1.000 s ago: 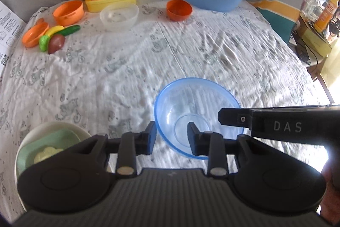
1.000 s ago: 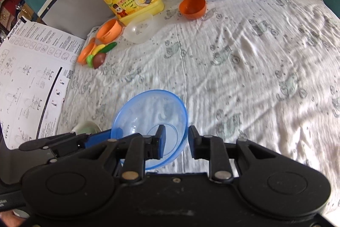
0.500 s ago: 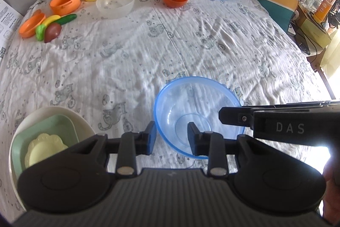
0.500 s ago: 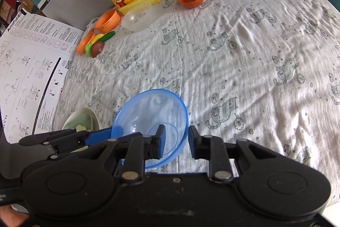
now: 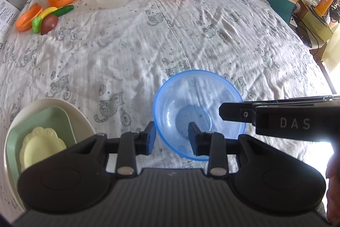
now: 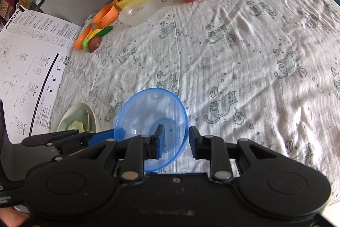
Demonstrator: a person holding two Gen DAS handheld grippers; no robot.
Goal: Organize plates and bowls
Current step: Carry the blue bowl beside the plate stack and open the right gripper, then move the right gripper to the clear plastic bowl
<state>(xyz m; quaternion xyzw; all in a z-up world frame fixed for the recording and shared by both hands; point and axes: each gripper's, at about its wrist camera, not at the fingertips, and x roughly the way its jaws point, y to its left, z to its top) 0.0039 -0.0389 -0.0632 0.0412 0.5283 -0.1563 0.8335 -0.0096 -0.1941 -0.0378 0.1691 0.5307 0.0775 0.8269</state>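
Item: translucent blue bowl [image 5: 198, 114], sitting upright on the cat-print cloth [image 5: 148, 52] covering the worktop, near its front edge.

Left gripper [image 5: 172, 137]: jaws straddling the bowl's near-left rim and just now opening, gaps showing at the wall.

Right gripper [image 6: 175, 139]: jaws straddling the bowl's right rim, likewise just now opening, not pressing.

Stack of cream plate [image 5: 70, 112], green dish [image 5: 57, 122] and yellow scalloped dish [image 5: 42, 146]: lying just left of the bowl.
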